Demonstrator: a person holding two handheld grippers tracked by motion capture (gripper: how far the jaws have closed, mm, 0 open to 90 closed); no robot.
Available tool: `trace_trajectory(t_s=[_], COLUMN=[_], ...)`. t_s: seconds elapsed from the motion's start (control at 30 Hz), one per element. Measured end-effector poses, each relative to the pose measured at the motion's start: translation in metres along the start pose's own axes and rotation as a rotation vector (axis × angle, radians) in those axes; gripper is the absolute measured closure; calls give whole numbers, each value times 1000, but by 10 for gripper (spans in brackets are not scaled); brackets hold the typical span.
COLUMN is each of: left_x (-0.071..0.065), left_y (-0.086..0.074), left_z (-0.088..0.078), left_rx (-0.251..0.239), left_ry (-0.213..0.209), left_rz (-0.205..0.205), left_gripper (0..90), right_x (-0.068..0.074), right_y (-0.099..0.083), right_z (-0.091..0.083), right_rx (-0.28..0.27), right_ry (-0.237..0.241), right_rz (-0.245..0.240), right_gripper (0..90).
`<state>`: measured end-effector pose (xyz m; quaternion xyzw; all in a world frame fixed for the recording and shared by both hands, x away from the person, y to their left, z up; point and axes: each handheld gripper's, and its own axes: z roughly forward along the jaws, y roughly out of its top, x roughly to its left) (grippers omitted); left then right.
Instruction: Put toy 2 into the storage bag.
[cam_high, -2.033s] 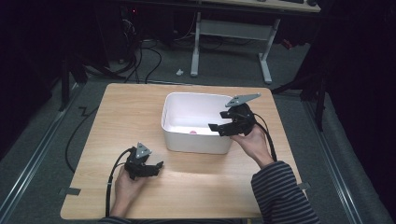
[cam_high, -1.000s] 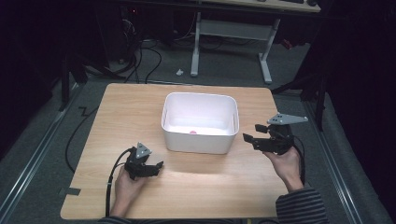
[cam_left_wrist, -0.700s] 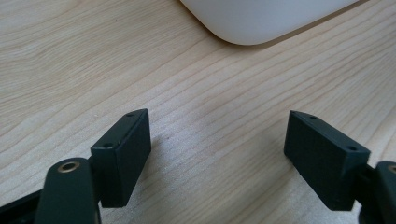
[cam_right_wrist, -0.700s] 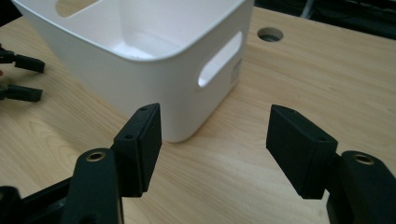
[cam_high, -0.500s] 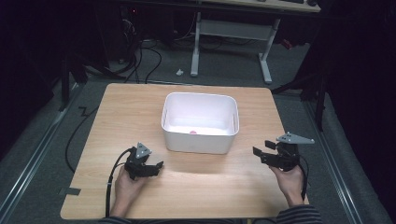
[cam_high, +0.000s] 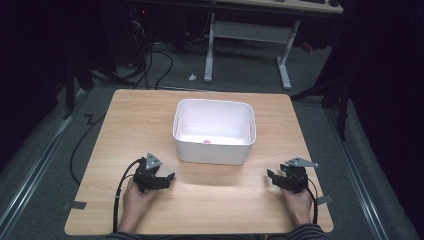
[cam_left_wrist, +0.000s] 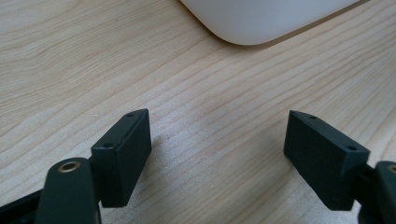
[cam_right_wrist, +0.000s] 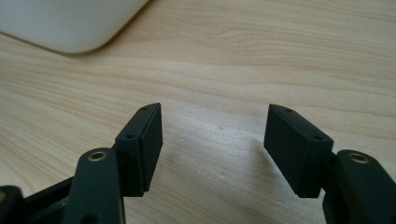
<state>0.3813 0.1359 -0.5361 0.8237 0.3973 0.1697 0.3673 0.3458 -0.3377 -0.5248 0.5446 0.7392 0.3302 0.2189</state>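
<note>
— Where did the white bin (cam_high: 210, 152) stand?

— Mid-surface (cam_high: 225, 205), a little toward the far edge, upright, with a small pink thing (cam_high: 205, 142) lying on its floor by the near wall.

— And the left gripper (cam_high: 168, 178)?

— Low over the surface near the near-left corner, fingers (cam_left_wrist: 122, 158) spread wide, bare wood between them.

— The right gripper (cam_high: 271, 177)?

— Close to the near-right corner, well apart from the bin. Its fingers (cam_right_wrist: 140, 149) stood apart too, somewhat narrower, gripping nothing.
</note>
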Motion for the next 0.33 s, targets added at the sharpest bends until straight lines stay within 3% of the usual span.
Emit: trace_trajectory(t_s=[0.13, 0.33], left_x=[0, 0], left_y=[0, 0], left_z=[0, 0], left_rx=[0, 0], left_ry=[1, 1], left_rz=[0, -1], left_gripper=[234, 235], right_x=[5, 6], right_y=[-3, -3], right_z=[5, 5], right_rx=[1, 8], right_ry=[-31, -25], right_rz=[-45, -46], right_gripper=[359, 313])
